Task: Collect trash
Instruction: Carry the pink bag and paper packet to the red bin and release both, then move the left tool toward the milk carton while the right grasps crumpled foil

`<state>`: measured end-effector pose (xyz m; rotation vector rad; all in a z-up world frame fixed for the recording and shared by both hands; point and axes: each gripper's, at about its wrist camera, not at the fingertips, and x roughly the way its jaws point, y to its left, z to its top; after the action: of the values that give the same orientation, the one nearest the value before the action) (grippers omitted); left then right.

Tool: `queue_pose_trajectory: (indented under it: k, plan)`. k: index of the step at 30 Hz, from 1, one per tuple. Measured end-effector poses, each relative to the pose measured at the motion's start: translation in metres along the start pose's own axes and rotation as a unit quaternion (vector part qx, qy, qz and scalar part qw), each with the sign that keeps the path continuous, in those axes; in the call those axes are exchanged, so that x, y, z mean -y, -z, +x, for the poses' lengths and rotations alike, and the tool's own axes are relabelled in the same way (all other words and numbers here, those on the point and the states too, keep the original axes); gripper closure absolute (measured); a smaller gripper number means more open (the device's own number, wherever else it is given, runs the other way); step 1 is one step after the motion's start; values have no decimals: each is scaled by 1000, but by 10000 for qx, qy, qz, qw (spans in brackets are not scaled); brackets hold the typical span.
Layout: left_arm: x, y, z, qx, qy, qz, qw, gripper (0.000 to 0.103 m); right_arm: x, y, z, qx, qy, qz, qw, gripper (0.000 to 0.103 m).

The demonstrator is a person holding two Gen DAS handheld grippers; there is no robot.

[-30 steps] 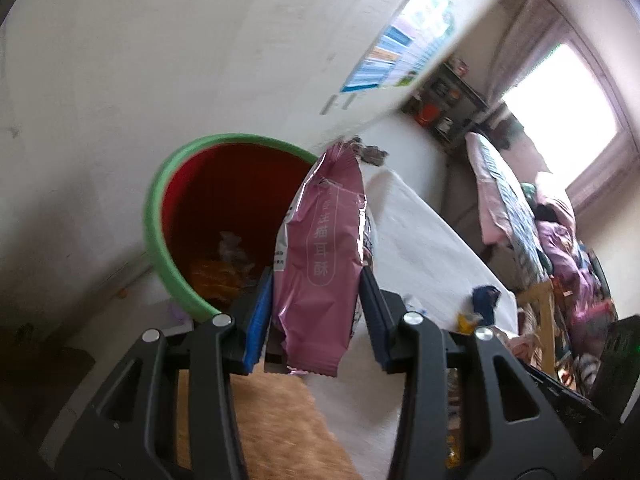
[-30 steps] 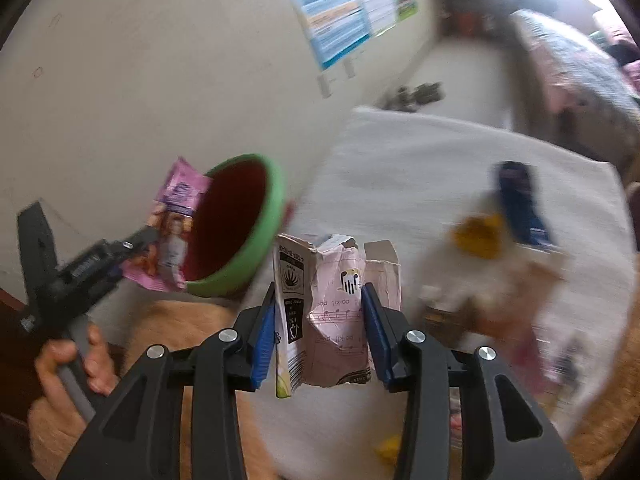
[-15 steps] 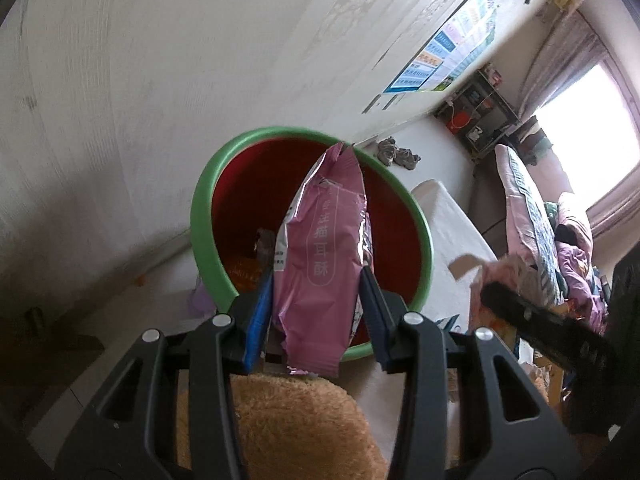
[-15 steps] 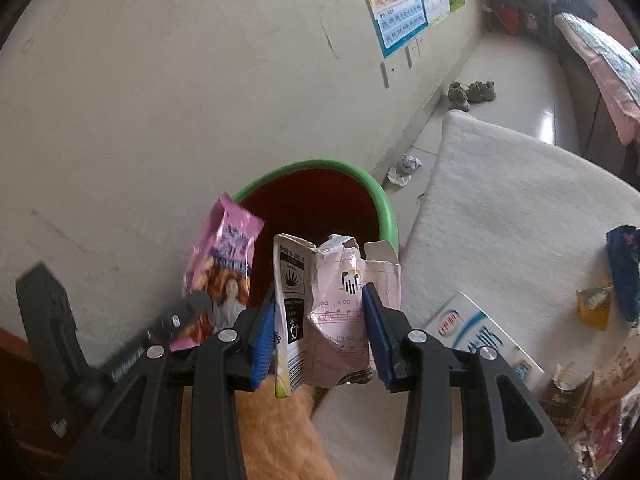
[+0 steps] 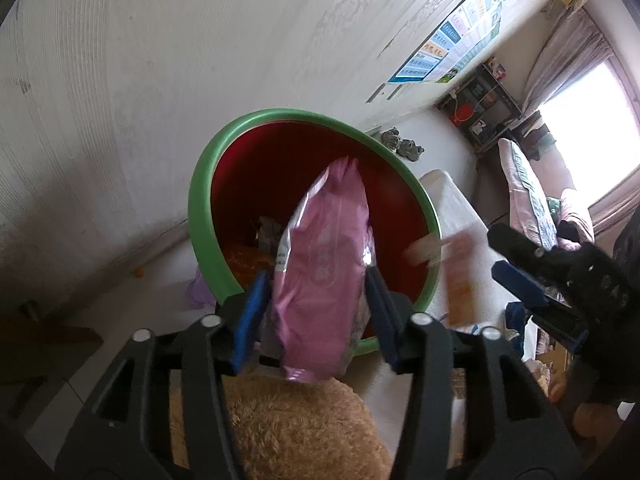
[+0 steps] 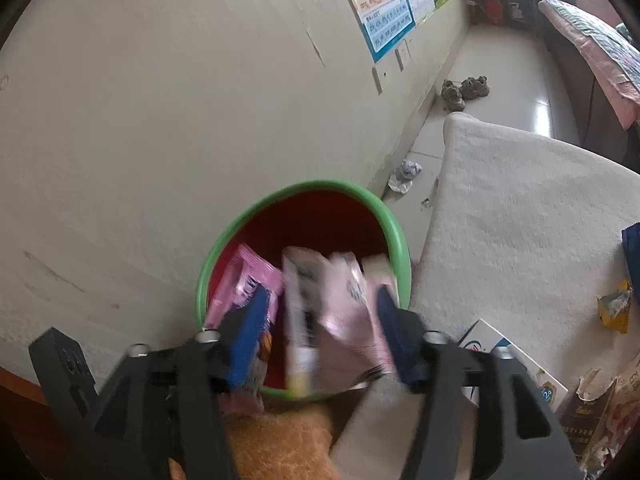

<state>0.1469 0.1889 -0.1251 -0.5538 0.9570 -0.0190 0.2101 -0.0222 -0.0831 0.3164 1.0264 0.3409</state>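
A bin with a green rim point(image 5: 200, 184) and red inside stands by the wall, with trash at its bottom. My left gripper point(image 5: 316, 280) hangs over its near edge. Its jaws are opening, and a pink snack packet point(image 5: 324, 272) stands loose between them with a gap at the left pad. My right gripper point(image 6: 322, 300) is over the same bin point(image 6: 304, 192). Its jaws are opening too, and a crumpled pink-and-white carton point(image 6: 340, 312), blurred, is slipping free between them. In the left wrist view the right gripper point(image 5: 536, 280) shows at the right, beside the blurred carton point(image 5: 452, 264).
A white rug point(image 6: 520, 220) runs right of the bin, carrying a blue wrapper point(image 6: 632, 248), a yellow wrapper point(image 6: 614, 308) and a white-blue box point(image 6: 504, 356). A tan fluffy cushion point(image 5: 288, 432) lies just below the grippers. The wall is close behind the bin; shoes point(image 6: 464, 88) sit farther along.
The right gripper swung from over the rug to above the bin. Both pairs of jaws have spread, and the packet and carton now sit loose and blurred instead of clamped.
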Motion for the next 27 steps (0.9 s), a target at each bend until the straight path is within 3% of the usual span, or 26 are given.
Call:
queue_pose_trajectory:
  k: [2, 5, 17, 23, 27]
  plan:
    - [0, 1, -2, 50, -41, 23, 10000, 44, -1, 0, -3, 4, -9, -72, 10000, 41]
    - [2, 2, -3, 100, -102, 72, 9999, 41, -1, 5, -12, 50, 26, -236, 9997, 40]
    - [6, 5, -3, 142, -409, 185, 9989, 35, 35, 32, -91, 370, 251, -487, 9978, 39]
    - [20, 16, -9, 165, -609, 468, 9969, 35, 67, 69, -158, 832, 829, -868, 9893, 28]
    - [40, 28, -4, -68, -516, 726, 9960, 35, 105, 101, -177, 790, 1313, -636, 9861, 28]
